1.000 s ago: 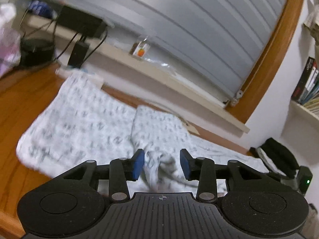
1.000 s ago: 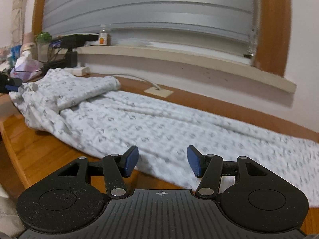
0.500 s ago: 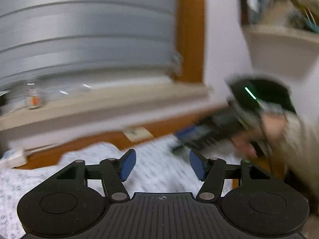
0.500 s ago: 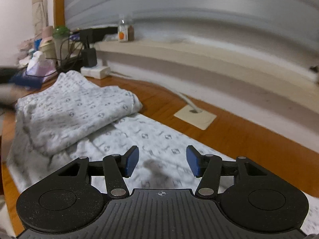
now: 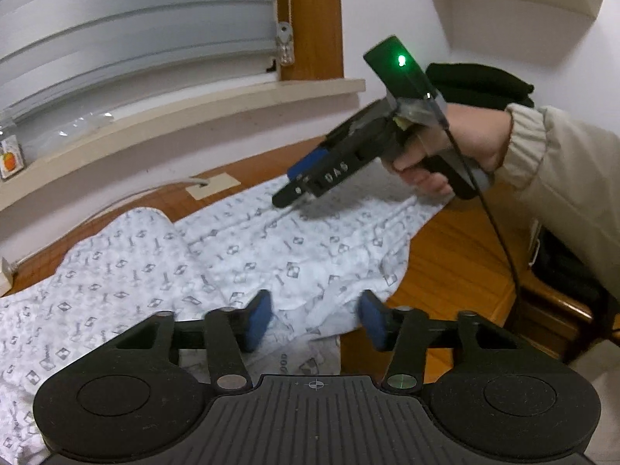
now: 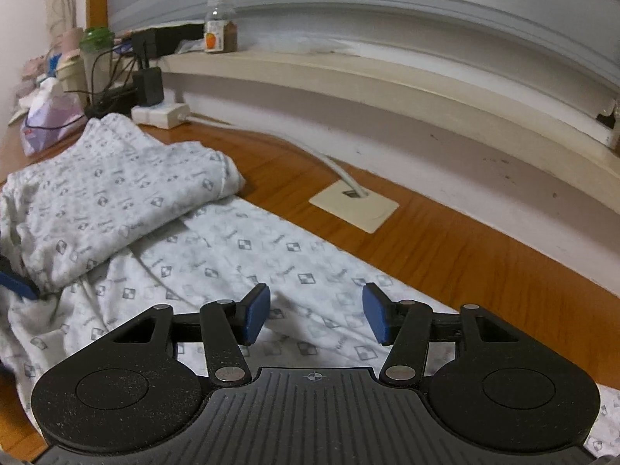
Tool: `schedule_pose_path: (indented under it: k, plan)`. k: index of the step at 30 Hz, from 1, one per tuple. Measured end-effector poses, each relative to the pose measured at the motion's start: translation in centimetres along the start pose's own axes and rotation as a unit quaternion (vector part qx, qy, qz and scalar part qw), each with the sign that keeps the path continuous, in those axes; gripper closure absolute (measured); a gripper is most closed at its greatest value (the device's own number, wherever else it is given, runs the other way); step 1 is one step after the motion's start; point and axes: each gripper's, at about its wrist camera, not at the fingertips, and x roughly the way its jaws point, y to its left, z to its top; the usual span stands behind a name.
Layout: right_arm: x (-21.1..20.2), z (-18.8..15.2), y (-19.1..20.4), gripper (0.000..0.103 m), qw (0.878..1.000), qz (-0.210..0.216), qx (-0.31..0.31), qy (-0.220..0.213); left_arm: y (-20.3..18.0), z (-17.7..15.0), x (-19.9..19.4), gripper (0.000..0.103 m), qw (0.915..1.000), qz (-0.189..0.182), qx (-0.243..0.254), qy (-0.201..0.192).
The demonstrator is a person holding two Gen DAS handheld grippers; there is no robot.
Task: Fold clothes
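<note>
A white garment with a small grey print (image 5: 240,255) lies stretched along the wooden desk (image 5: 457,263). One end of it is folded back over the rest (image 6: 116,193). My left gripper (image 5: 316,321) hovers above the garment's near hem. Its jaws are closing, and the blue pads (image 5: 259,321) do not press the cloth lying under the gap. A person's hand (image 5: 465,143) holds my right gripper (image 5: 288,193), which points down at the far edge of the garment (image 6: 217,255). The right gripper (image 6: 316,317) is open, with nothing between its pads.
A cable plate (image 6: 354,209) and a white cable sit behind the garment. A power strip (image 6: 161,114), chargers and a purple bag (image 6: 50,116) crowd the far left. A small bottle (image 6: 221,27) stands on the window sill. The desk edge drops off at the right (image 5: 542,290).
My left gripper has left the bunched cloth it had between its jaws, rolled level and swung right along the garment. My right gripper has moved in towards the folded end.
</note>
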Motion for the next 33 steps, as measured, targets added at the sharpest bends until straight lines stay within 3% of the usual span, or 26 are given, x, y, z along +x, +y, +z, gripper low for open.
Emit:
schedule_pose_path:
  k: [3,8,15,18,24,26,29,33]
  plan:
    - [0.0,0.1,-0.3,0.049,1.0,-0.004,0.002,0.001,-0.1,0.0,0.5,0.065,0.9999,-0.008,0.003,0.008]
    - [0.6,-0.1,-0.6,0.049,1.0,-0.011,-0.004,0.015,-0.5,0.0,1.1,0.063,0.9997,-0.018,0.005,0.015]
    - [0.6,-0.5,-0.8,0.049,1.0,-0.01,0.003,0.008,0.2,0.8,0.8,0.058,0.9987,-0.041,-0.031,0.003]
    - [0.6,-0.8,-1.1,0.048,1.0,-0.005,0.01,0.0,1.1,1.1,0.9,0.058,0.9949,-0.075,-0.067,-0.003]
    - [0.7,-1.2,-1.1,0.047,1.0,-0.007,0.009,-0.012,0.5,1.3,2.3,0.06,0.9976,-0.045,-0.048,0.024]
    - [0.7,-1.1,-1.1,0.047,1.0,-0.008,0.009,-0.01,0.1,1.2,2.5,0.065,0.9982,-0.041,-0.035,0.028]
    - [0.8,-0.9,-1.0,0.046,1.0,-0.01,0.006,-0.004,-0.5,1.1,2.3,0.099,0.999,-0.036,-0.011,0.026]
    - [1.0,-0.7,-1.2,0.044,1.0,-0.013,0.005,0.001,-1.6,0.8,0.7,0.1,0.9995,-0.026,0.017,0.0]
